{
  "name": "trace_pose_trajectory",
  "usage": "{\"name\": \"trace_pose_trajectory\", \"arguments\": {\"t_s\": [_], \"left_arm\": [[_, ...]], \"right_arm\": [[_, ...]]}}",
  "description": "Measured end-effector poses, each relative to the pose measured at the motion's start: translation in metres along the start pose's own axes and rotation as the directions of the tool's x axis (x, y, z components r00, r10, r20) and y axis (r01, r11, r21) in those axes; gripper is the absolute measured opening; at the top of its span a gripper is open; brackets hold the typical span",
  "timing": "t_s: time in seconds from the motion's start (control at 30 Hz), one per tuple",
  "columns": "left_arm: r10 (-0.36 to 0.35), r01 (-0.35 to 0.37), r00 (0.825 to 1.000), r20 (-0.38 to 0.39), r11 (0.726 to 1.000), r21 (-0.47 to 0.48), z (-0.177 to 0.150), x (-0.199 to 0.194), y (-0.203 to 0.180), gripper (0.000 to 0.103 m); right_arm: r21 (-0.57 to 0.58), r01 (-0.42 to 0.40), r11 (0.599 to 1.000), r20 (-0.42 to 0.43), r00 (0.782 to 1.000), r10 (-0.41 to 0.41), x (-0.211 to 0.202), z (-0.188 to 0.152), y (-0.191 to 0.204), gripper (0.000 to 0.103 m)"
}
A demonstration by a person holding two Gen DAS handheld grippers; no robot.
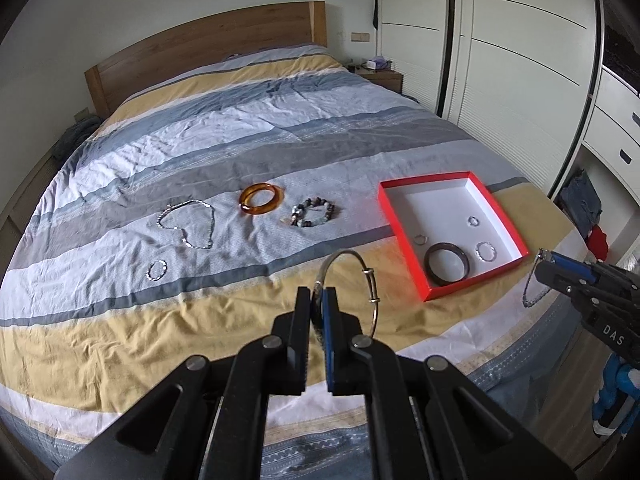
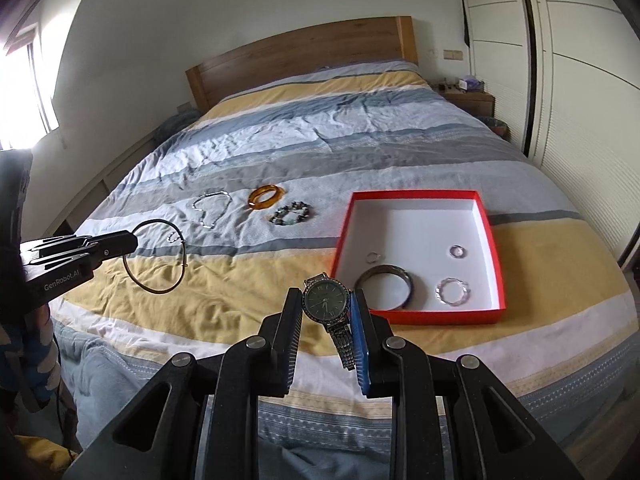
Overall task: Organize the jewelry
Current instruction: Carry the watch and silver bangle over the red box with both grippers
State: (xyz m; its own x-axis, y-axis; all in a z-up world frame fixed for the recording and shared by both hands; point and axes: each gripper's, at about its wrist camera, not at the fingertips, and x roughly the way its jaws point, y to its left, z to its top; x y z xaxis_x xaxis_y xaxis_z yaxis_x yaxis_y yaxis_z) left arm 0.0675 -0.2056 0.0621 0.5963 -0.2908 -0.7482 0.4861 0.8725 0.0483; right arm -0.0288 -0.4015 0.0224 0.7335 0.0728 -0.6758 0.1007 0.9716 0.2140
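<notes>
My left gripper (image 1: 319, 294) is shut on a thin silver bangle (image 1: 360, 276) and holds it above the bed's near edge; it also shows in the right wrist view (image 2: 128, 242) with the bangle (image 2: 158, 256). My right gripper (image 2: 326, 300) is shut on a dark-faced metal watch (image 2: 326, 302), just in front of the red box (image 2: 420, 316); in the left wrist view (image 1: 546, 258) the watch strap (image 1: 530, 290) hangs from it. The box (image 1: 404, 236) holds a dark bangle (image 1: 446, 266) and three small rings.
On the striped duvet (image 1: 200, 152) lie a silver chain (image 1: 188, 224), an amber bangle (image 1: 261, 199), a beaded bracelet (image 1: 314, 214) and a small silver ring bracelet (image 1: 156, 271). Wardrobes (image 1: 500, 60) stand to the right, the headboard (image 1: 200, 48) behind.
</notes>
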Motion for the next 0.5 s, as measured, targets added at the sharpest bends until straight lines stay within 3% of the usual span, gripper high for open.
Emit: {"name": "trace_pose_trajectory", "arguments": {"t_s": [0.5], "left_arm": [[-0.158, 0.166, 0.984, -0.084, 0.98, 0.107, 0.065, 0.12, -0.099, 0.005]], "right_arm": [[0.067, 0.127, 0.99, -0.093, 0.988, -0.121, 0.07, 0.032, -0.103, 0.024]]}}
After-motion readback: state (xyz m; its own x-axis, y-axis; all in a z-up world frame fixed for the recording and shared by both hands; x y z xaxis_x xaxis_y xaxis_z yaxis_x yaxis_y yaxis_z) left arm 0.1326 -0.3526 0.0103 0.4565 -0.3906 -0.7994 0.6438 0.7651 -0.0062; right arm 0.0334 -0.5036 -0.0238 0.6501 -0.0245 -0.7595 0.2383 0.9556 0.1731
